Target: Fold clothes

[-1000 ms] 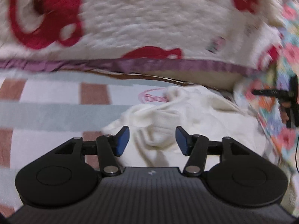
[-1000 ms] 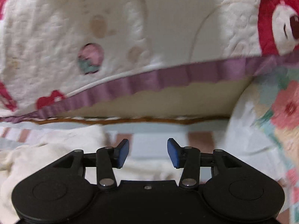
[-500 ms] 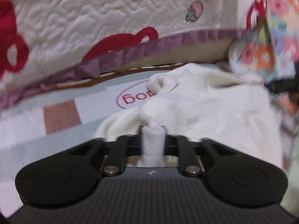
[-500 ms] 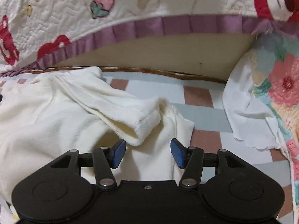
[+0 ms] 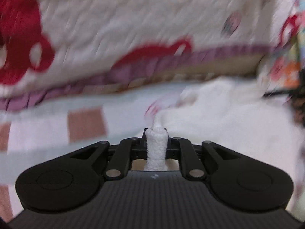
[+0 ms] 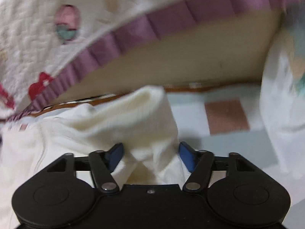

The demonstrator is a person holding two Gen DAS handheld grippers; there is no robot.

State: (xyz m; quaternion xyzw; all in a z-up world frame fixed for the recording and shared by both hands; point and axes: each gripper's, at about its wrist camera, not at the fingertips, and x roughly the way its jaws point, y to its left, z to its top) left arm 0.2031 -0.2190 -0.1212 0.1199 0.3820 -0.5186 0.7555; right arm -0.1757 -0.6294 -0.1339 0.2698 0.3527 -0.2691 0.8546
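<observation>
The left gripper [image 5: 156,143] is clamped on a pinched fold of the cream fleece garment [image 5: 225,122]; the right gripper [image 6: 150,154] stands wide, cloth bunched between its blue pads [image 6: 185,156]; the garment lies on a checked sheet [image 6: 226,114] below a quilt [image 6: 38,38].

Left tongs [image 5: 156,143] clamped on cream fleece garment [image 5: 219,118].

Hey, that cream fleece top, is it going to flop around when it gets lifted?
Probably yes. The fleece top bunches into soft folds, so it likely sags wherever unsupported. The left gripper squeezes a pinch of it into a thin strip, suggesting light, compressible fabric. Its fuzzy pile should resist slipping between the open right gripper's pads.
</observation>
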